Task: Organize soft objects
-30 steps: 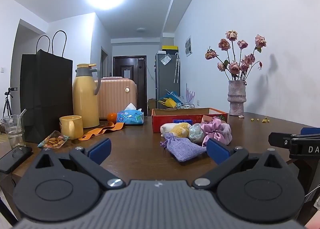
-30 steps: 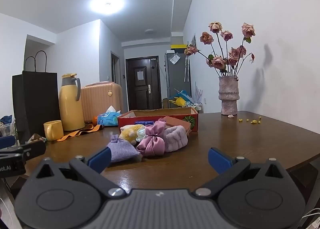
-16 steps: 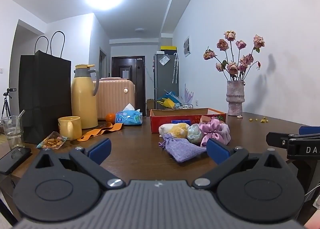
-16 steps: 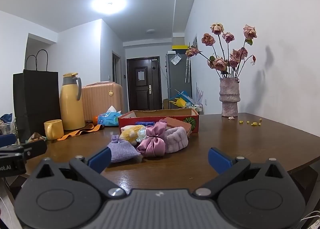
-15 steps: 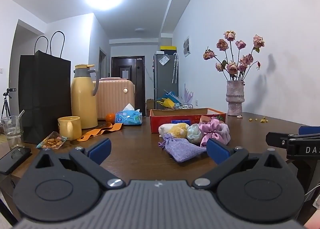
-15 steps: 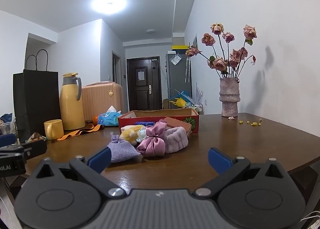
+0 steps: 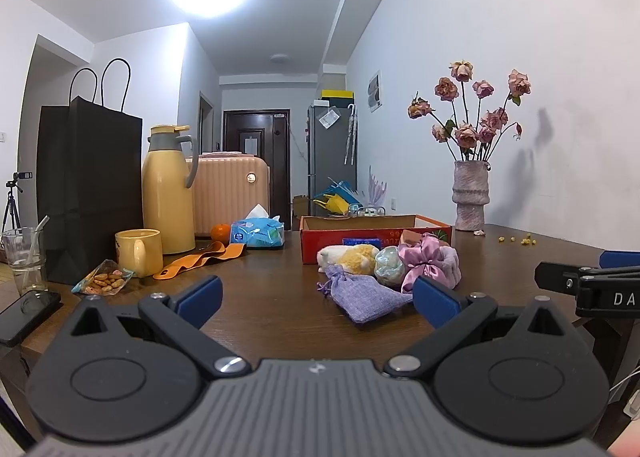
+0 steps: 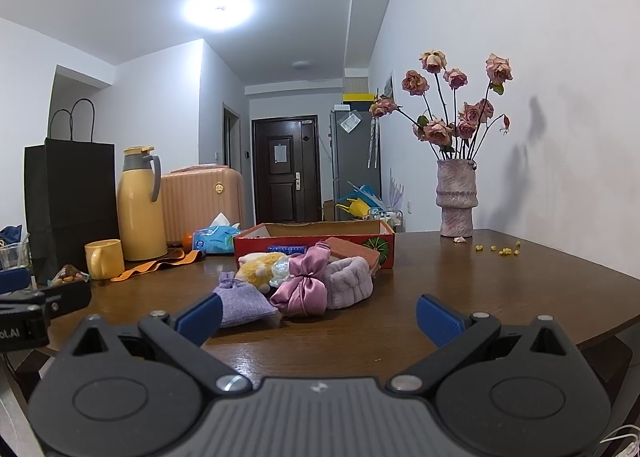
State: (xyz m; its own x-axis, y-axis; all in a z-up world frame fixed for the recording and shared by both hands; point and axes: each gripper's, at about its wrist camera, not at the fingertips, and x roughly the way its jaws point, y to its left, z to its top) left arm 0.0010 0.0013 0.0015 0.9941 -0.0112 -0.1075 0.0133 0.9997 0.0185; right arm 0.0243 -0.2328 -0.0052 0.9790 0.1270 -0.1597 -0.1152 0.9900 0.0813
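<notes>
While both tools hover low over the near edge of the brown counter (image 8: 460, 297), the left gripper (image 7: 316, 299) and the right gripper (image 8: 318, 315) each have their blue fingers (image 8: 434, 317) spread wide with nothing between them. Ahead of them sits a small heap of soft things: a lavender drawstring pouch (image 8: 242, 303) nearest, a pink satin bow (image 8: 302, 289) leaning against a mauve plush headband (image 8: 350, 281), a yellow plush toy (image 8: 260, 263) and a pale crinkly bundle (image 7: 388, 263) behind. All of it lies on the wood just in front of an open red box (image 8: 316, 243). Off to the left stand a yellow mug (image 7: 138, 251), a yellow thermos (image 7: 168, 193) and a black paper bag (image 7: 88, 185); a vase of dried roses (image 8: 456, 197) stands by the wall.
</notes>
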